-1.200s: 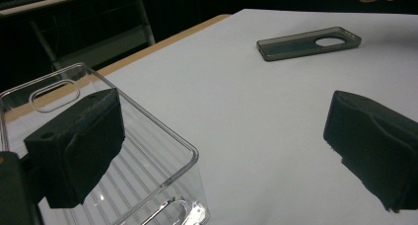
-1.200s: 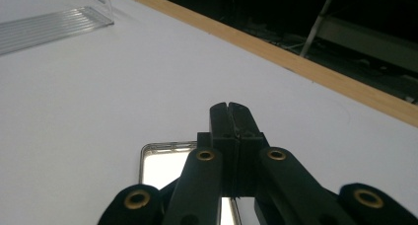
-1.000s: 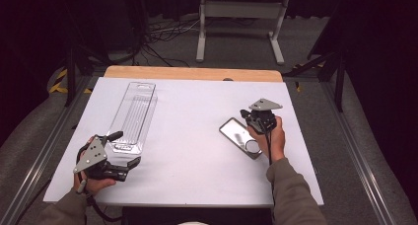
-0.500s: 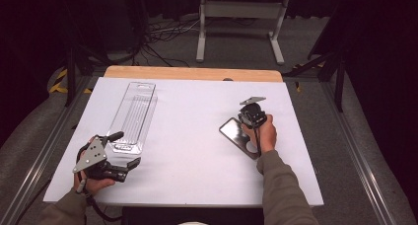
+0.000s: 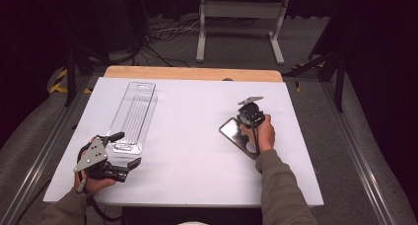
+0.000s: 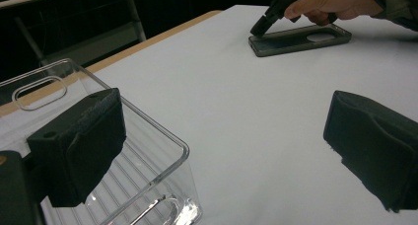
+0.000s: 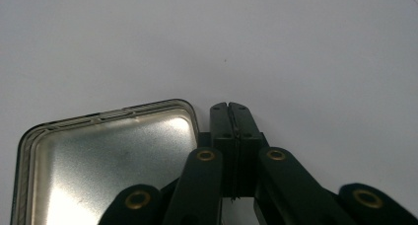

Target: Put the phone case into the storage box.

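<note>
landmark: long clear ribbed plastic tray (image 5: 132,117), lying lengthwise on the left part of the white desk (image 5: 192,151).
dark case: flat dark rectangular phone-like case with a shiny inner face (image 5: 235,134), well right of the tray, flat on the desk; probably the thing being worked on.
right gripper (image 7: 230,117): fingers pressed together with nothing between them, tips at the case's corner rim, seemingly set to nudge or pry that edge rather than grasp it.
right hand (image 5: 261,132): wrist raised, tool tilted steeply down over the case, far from the tray.
left gripper (image 5: 123,149): fingers wide apart, astride the tray's near end, one finger (image 6: 79,141) over the tray's corner, likely ready to steady it.
left hand (image 5: 91,180): low, resting near the desk's front edge.
</note>
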Action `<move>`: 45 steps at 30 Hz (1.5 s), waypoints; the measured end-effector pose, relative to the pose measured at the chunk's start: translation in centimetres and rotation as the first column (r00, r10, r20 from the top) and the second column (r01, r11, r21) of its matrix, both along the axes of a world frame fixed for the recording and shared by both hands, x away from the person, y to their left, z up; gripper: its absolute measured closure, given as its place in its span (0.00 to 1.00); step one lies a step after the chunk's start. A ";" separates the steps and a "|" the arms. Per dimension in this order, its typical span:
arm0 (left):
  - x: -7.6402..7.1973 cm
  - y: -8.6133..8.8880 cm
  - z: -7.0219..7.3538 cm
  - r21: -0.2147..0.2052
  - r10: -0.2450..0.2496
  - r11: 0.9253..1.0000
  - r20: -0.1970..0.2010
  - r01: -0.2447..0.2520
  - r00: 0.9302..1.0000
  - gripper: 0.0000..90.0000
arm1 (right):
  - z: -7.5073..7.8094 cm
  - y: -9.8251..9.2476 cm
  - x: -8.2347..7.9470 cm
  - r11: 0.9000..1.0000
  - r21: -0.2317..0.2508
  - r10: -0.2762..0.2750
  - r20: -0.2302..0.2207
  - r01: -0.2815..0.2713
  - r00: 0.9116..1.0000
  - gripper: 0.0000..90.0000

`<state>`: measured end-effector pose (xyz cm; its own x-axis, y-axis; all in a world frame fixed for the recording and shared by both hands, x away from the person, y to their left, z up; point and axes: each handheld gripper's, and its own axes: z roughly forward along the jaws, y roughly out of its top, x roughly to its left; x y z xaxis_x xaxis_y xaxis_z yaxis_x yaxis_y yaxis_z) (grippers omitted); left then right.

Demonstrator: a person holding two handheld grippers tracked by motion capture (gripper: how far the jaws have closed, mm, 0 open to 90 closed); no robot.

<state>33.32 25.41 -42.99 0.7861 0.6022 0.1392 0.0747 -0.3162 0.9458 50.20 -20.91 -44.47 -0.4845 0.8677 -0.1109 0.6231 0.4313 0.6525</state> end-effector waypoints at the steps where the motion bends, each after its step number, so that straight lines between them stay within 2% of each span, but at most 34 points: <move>1: 0.0 0.0 0.0 -0.003 0.002 1.000 0.001 -0.002 1.000 0.04 | 0.0 0.0 0.0 1.000 0.000 0.007 -0.001 -0.007 1.000 1.00; 6: 0.0 -0.2 -0.1 0.005 -0.004 1.000 -0.010 0.004 1.000 0.04 | 0.1 0.8 -0.3 0.998 0.004 0.063 -0.017 -0.062 0.998 1.00; 10: 0.0 -0.1 -0.1 0.005 -0.003 1.000 -0.009 0.003 1.000 0.04 | 0.2 1.7 -1.0 0.993 -0.006 0.115 -0.031 -0.115 0.993 1.00; 11: 0.0 -0.1 -0.1 0.005 -0.004 1.000 -0.010 0.004 1.000 0.04 | 0.2 2.1 -1.4 0.990 -0.004 0.141 -0.039 -0.141 0.989 1.00; 12: 0.0 -0.1 -0.1 0.005 -0.004 1.000 -0.010 0.004 1.000 0.04 | 0.2 2.1 -1.4 0.990 -0.004 0.141 -0.039 -0.141 0.989 1.00; 14: 0.0 -0.1 -0.1 0.008 -0.002 1.000 -0.008 0.002 1.000 0.04 | 0.2 2.7 -2.2 0.984 -0.012 0.177 -0.039 -0.177 0.983 1.00; 23: -0.1 -0.2 -0.1 0.012 0.006 1.000 -0.017 -0.005 1.000 0.04 | 0.1 3.4 -5.1 0.963 0.003 0.268 -0.047 -0.268 0.962 1.00; 27: 0.0 -0.3 -0.2 0.013 0.006 1.000 -0.016 -0.006 1.000 0.04 | 0.2 3.7 -6.8 0.949 -0.005 0.315 -0.059 -0.315 0.947 1.00; 29: 0.0 -0.4 -0.2 0.015 0.007 1.000 -0.027 -0.007 1.000 0.04 | 0.3 3.8 -7.4 0.945 -0.021 0.325 -0.064 -0.327 0.944 1.00; 32: 0.0 -0.4 -0.2 0.021 0.006 1.000 -0.028 -0.006 1.000 0.04 | 0.3 3.6 -8.1 0.938 -0.005 0.344 -0.075 -0.346 0.936 1.00; 38: 0.0 -0.4 -0.2 0.024 0.004 1.000 -0.028 -0.004 1.000 0.04 | 0.3 3.5 -9.7 0.925 -0.010 0.377 -0.083 -0.379 0.922 1.00; 45: 0.0 -0.5 -0.2 0.025 0.003 1.000 -0.032 -0.002 0.999 0.04 | 0.3 2.8 -11.3 0.927 0.003 0.373 -0.088 -0.375 0.924 1.00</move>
